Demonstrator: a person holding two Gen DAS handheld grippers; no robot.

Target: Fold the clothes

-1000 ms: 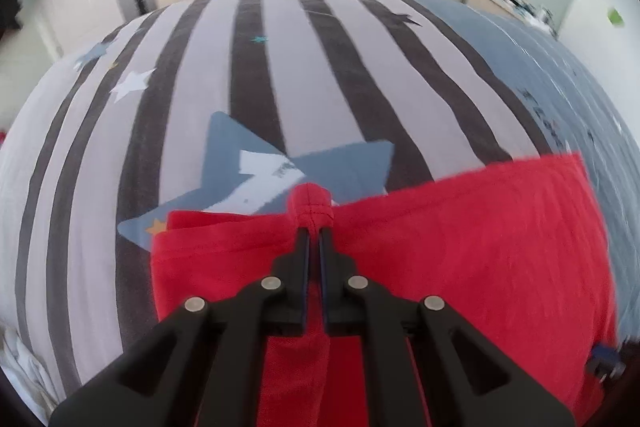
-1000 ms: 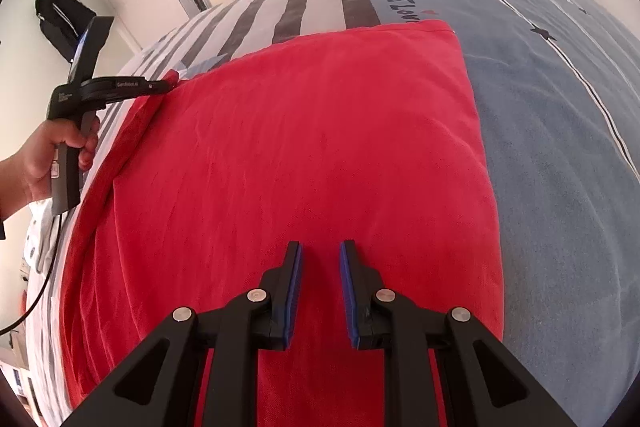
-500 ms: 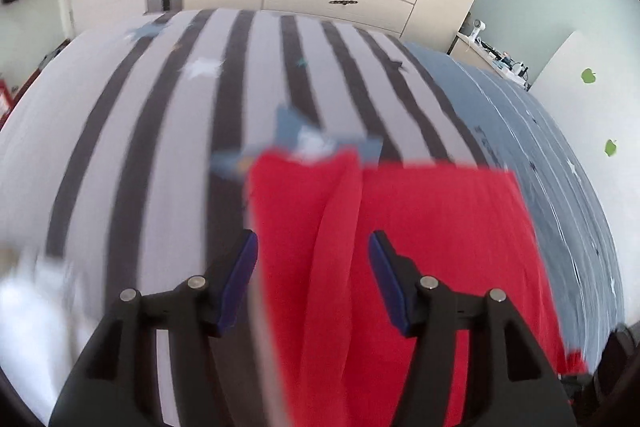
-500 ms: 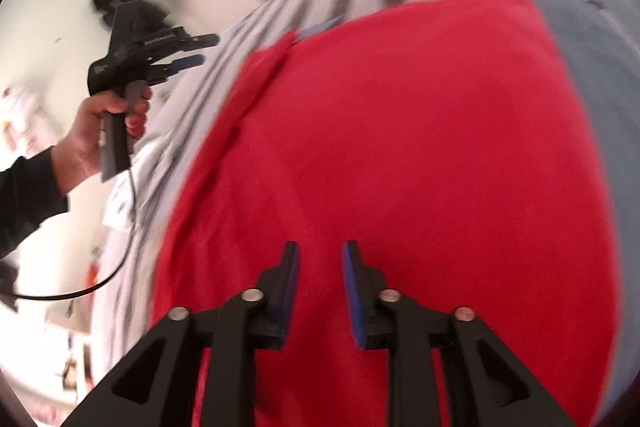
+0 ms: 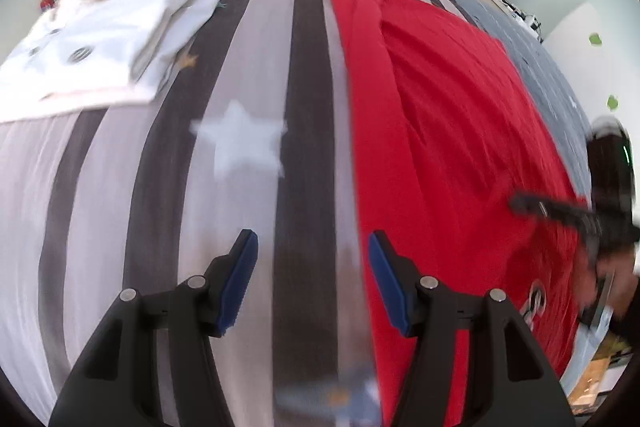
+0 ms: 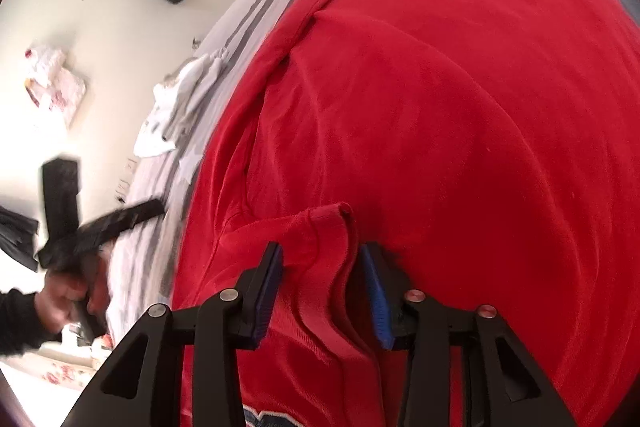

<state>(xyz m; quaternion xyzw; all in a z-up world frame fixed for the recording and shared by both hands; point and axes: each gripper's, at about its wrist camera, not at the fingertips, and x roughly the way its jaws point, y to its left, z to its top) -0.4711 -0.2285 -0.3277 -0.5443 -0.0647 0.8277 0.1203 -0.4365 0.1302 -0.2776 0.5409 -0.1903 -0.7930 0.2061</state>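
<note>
The red shirt (image 5: 448,131) lies spread flat on the bed, over the striped bedcover (image 5: 248,75). One long edge of it is folded over into a narrow band that runs along the side nearest the stripes, ending in a small bunched tip at the far end. In the right wrist view the same shirt (image 6: 460,99) fills most of the frame, and a raised fold of red cloth, with a hemmed edge at its top, stands up in the foreground.

The right gripper (image 6: 326,287) is spread wide, and that raised fold sits between its two blue-padded fingers; the pads are on either side of the cloth, and whether they touch it cannot be told. Part of a print shows on the shirt low down, just under the gripper.

The left gripper (image 5: 312,279) is also spread wide and holds nothing. It hangs over the bare bedcover just beside the shirt's near long edge, with a dark stripe showing between its fingers; its right-hand finger overlaps the red edge in the view.

Farther left on the bedcover, well apart from the shirt, lies a folded white garment (image 5: 100,31), and a white star (image 5: 240,143) is printed between it and the red cloth.
</note>
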